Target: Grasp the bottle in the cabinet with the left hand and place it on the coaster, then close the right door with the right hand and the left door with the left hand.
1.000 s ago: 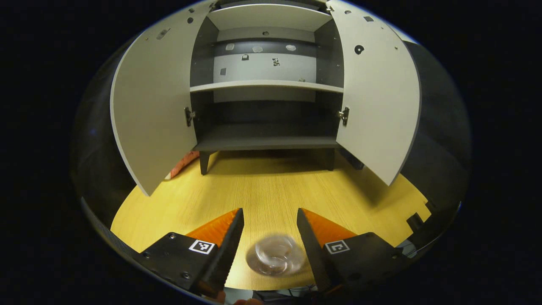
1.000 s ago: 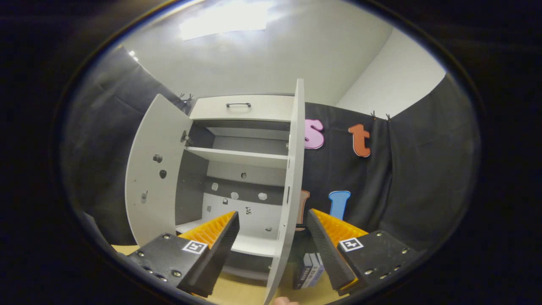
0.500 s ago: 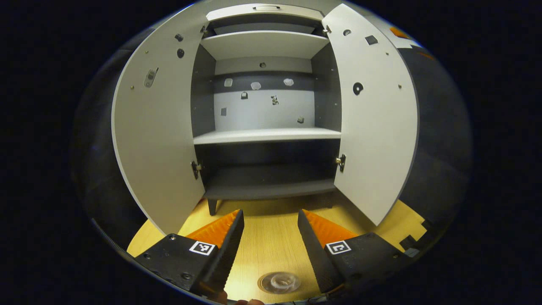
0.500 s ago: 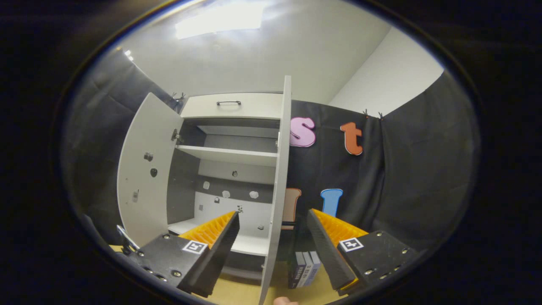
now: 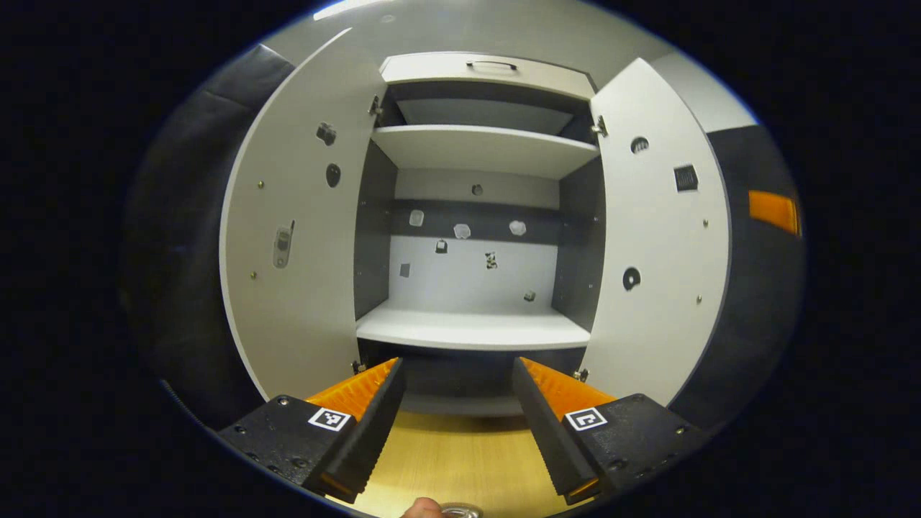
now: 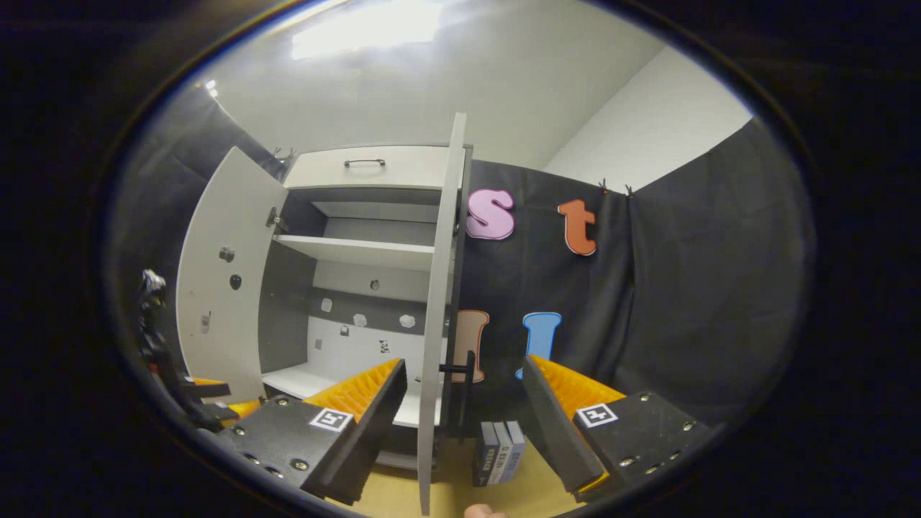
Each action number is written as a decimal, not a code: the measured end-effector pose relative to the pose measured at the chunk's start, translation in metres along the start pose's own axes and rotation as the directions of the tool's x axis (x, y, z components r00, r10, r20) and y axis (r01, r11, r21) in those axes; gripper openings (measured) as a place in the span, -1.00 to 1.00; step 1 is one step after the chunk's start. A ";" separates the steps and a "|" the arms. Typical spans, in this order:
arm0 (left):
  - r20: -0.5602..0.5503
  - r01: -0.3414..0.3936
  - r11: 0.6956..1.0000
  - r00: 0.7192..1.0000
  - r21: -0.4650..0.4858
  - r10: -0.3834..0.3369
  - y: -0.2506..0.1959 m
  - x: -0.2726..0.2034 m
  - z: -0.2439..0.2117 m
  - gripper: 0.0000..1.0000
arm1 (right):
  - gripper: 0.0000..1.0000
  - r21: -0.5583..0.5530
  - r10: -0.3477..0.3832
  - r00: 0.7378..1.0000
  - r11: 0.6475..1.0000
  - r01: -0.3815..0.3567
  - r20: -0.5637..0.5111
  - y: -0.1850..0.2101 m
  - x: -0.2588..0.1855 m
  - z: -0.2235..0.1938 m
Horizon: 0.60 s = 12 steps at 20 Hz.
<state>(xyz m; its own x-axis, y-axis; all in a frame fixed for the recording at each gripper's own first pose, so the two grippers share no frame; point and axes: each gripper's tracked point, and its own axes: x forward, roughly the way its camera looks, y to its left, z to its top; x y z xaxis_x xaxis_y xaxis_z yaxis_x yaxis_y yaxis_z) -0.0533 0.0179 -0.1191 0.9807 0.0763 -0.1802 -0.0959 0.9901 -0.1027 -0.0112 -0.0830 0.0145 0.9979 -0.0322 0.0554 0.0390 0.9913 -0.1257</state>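
In the left gripper view the left gripper (image 5: 457, 403) is hanging wide apart and empty before the open cabinet (image 5: 475, 327), the bottle (image 5: 460, 511) peeking below, while in the right gripper view the right gripper (image 6: 464, 406) is gaping empty, straddling the right door (image 6: 437, 316) edge.

Pale grey cabinet (image 5: 475, 331), perhaps yellowish wood-grain table (image 5: 460, 460)

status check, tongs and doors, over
Left tongs open, empty, facing the cabinet. Right tongs open, empty, right door edge-on between them. Both doors open; left door untouched. Nothing blocking.
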 end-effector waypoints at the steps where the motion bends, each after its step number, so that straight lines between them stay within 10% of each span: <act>1: 0.002 -0.016 1.000 1.000 -0.022 0.016 0.006 -0.001 0.009 0.84 | 0.94 -0.005 -0.010 1.000 1.000 0.010 0.001 -0.004 0.004 -0.002; 12: 0.037 -0.253 0.968 0.967 -0.004 0.252 0.100 -0.048 0.056 0.89 | 0.94 -0.028 -0.101 0.993 0.995 0.100 -0.063 -0.034 0.042 -0.048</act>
<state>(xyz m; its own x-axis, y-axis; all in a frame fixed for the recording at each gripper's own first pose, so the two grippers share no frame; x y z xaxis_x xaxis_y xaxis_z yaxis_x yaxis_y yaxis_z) -0.1005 0.1200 -0.0661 0.9303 0.3281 -0.1642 -0.3411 0.9383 -0.0577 0.0317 -0.1241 -0.0266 0.9901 -0.1405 0.0056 0.1398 0.9792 -0.1473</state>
